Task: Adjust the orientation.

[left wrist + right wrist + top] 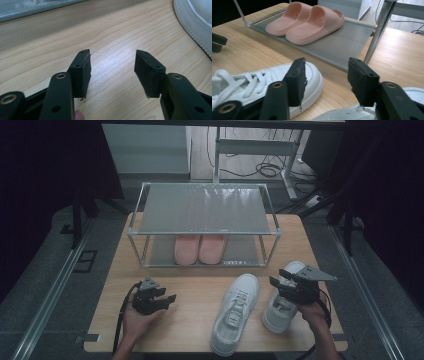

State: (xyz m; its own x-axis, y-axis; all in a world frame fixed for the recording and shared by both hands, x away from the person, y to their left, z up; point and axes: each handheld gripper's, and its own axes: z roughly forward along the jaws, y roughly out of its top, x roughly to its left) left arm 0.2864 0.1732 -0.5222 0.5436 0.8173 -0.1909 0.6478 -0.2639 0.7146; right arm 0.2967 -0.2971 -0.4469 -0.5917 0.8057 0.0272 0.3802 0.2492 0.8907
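Light wood grain covers the rectangular table at which a person works with a black two-jaw gripper in each hand. At the far side of the table stands a two-tier shoe rack of thin metal tubing with grey mesh shelves. A pair of pink foam slides sits side by side on its lower shelf, left of centre in the high view; the right gripper view confirms that the two slides touch each other.

Two white lace-up sneakers lie on the table in front of the rack. The left sneaker lies at a slant, its toe pointing toward the rack. The right sneaker lies just beside it, near the right edge of the table, partly covered by the right hand.

The right gripper hovers directly above the right sneaker. Its jaws stand wide apart and clamp nothing; in the right gripper view the toe of the left sneaker shows beyond them and the right sneaker below them.

The left gripper is held over bare table, well apart from both sneakers. Its jaws are spread wide with nothing between them, as seen in the left gripper view.
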